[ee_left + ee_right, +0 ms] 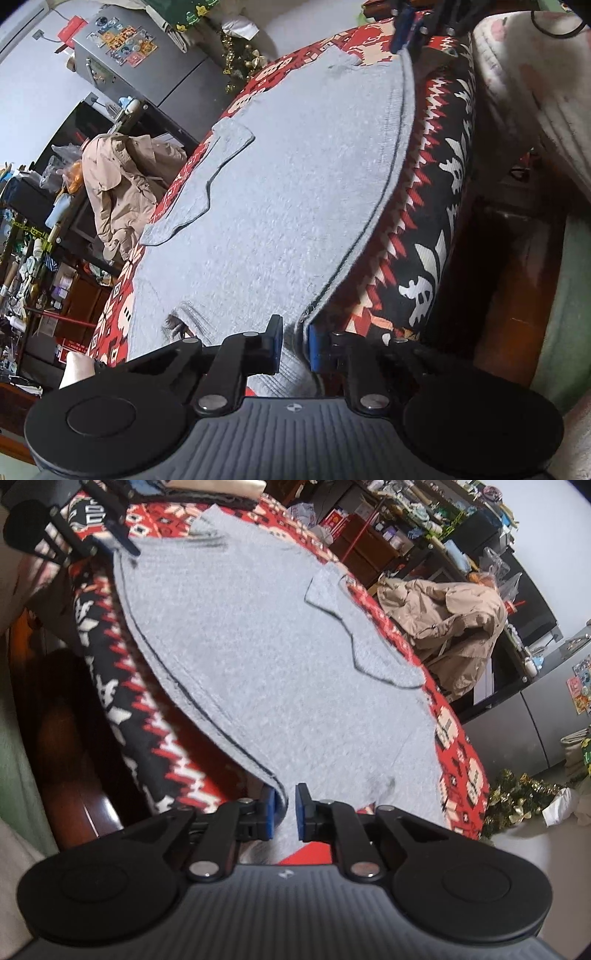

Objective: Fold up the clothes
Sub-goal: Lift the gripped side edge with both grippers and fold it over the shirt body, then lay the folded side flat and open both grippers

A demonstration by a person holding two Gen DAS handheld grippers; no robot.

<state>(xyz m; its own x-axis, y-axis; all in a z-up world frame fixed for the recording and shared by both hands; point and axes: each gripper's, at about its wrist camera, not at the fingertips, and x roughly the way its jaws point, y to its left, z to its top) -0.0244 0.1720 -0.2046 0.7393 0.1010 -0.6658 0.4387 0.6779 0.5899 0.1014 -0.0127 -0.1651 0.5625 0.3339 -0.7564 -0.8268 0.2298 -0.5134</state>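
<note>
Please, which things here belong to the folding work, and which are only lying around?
Belongs to the job:
- grey T-shirt, spread flat
- left claw at one shirt corner
- right claw at another corner
- patterned red blanket underneath

Just lying about:
- beige coat
- tinsel garland
- stickered grey cabinet

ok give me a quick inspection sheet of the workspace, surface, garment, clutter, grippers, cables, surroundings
surface: red, white and black patterned cloth covering the table, hanging over its near edge
job's things: grey garment spread flat, one sleeve folded onto the body, near hem along the table edge
clutter: nothing seen on the cloth apart from the garment
grippers: left gripper has fabric from one hem corner bunched between its blue pads; right gripper has the other corner between its pads, a gap showing on one side
cables: a dark cable on the pale cushion beside the table
surroundings: beige coat draped beyond the table, crowded shelves, grey fridge with stickers, tinsel on the floor
</note>
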